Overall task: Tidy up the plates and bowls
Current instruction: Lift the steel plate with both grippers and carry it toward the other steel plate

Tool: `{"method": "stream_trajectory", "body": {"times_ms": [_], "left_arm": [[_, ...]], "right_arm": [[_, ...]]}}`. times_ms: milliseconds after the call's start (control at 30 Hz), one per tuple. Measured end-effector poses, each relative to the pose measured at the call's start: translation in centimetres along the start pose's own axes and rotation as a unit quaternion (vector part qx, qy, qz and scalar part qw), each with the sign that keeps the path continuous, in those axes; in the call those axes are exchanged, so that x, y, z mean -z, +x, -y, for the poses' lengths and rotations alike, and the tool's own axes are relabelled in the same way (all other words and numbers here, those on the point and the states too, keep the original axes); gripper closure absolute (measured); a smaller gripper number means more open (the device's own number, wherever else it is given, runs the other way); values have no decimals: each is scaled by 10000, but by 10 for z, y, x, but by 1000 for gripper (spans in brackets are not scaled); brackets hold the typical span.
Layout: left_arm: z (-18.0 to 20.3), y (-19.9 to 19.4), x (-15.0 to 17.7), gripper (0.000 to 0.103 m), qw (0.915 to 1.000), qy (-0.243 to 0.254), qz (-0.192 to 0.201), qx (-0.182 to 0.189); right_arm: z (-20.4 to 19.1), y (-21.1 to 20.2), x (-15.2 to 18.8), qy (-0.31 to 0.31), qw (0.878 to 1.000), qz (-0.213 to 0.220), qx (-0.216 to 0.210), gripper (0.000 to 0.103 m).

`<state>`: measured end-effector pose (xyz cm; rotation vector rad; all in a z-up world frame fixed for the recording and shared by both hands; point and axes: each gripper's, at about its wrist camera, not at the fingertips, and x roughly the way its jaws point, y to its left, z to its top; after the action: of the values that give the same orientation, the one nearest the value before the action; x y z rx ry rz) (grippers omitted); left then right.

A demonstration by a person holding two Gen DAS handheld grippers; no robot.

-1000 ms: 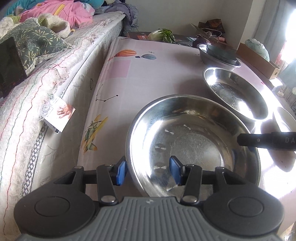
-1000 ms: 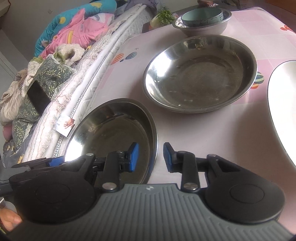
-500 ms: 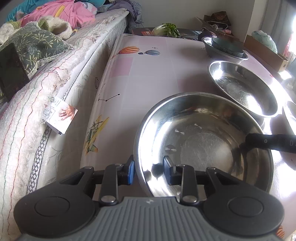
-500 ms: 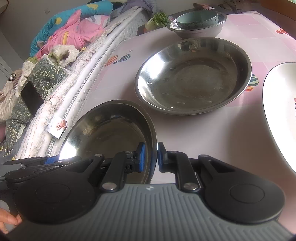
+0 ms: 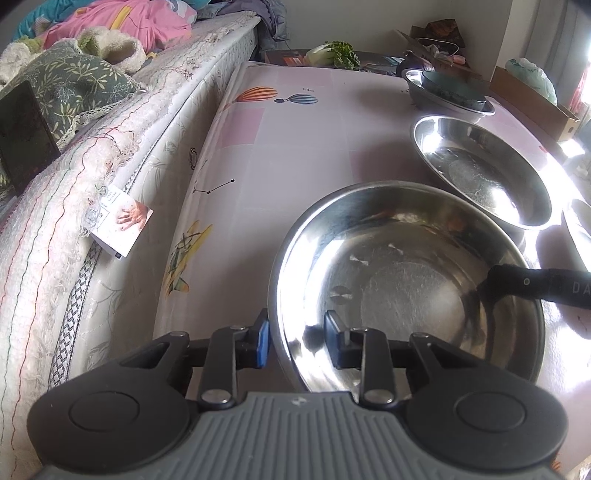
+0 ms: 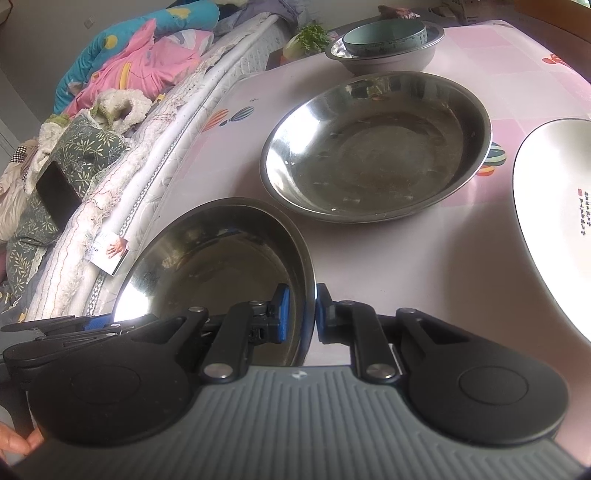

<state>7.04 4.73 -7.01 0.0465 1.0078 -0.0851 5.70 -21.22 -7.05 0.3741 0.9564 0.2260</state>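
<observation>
Pink tablecloth (image 5: 295, 155) with balloon prints covers the table, which stands right against a bed (image 5: 122, 122) on its left.

Left gripper (image 5: 297, 341): blue pads set on either side of the near steel bowl's (image 5: 399, 280) rim at its left edge, one outside the wall, one inside. The gap is narrow; the outer pad sits against the rim, but whether the inner pad presses the metal I cannot tell.

Right gripper (image 6: 302, 314): pads nearly together, pinched on the same bowl's (image 6: 218, 258) rim at its right edge. One of its black fingers shows in the left view reaching over the bowl's far side.

Beyond the near bowl: a second steel bowl (image 6: 376, 147), just apart from it. Further back, a smaller steel bowl (image 6: 388, 55) with a teal bowl (image 6: 384, 35) nested inside it. At the right edge of the right view, a white plate (image 6: 550, 210) with small red and black markings, flat on the cloth.

Room: bed piled with a pink and blue quilt (image 6: 140, 59) and a green leaf-print cushion (image 5: 70, 88); a dark phone (image 5: 22, 136) leans there. A paper tag (image 5: 120, 221) hangs off the bed's edge. Leafy greens (image 5: 336, 53) lie past the table's far end; a cardboard box (image 5: 532, 103) stands at the far right.
</observation>
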Motion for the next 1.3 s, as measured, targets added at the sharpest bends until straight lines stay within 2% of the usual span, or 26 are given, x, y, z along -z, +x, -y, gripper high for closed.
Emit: {"method": "stream_trajectory", "body": {"times_ms": [300, 733, 1300], "left_arm": [[1, 2, -3, 72, 10000, -34, -9, -17], [5, 8, -9, 66, 9999, 4, 32, -99], [7, 2, -4, 66, 9999, -18, 83, -83]], "right_arm": [[-1, 2, 2, -10, 10000, 12, 40, 88], [0, 4, 1, -54, 10000, 56, 16, 88], [-5, 0, 2, -212, 9996, 141, 144, 87]]}}
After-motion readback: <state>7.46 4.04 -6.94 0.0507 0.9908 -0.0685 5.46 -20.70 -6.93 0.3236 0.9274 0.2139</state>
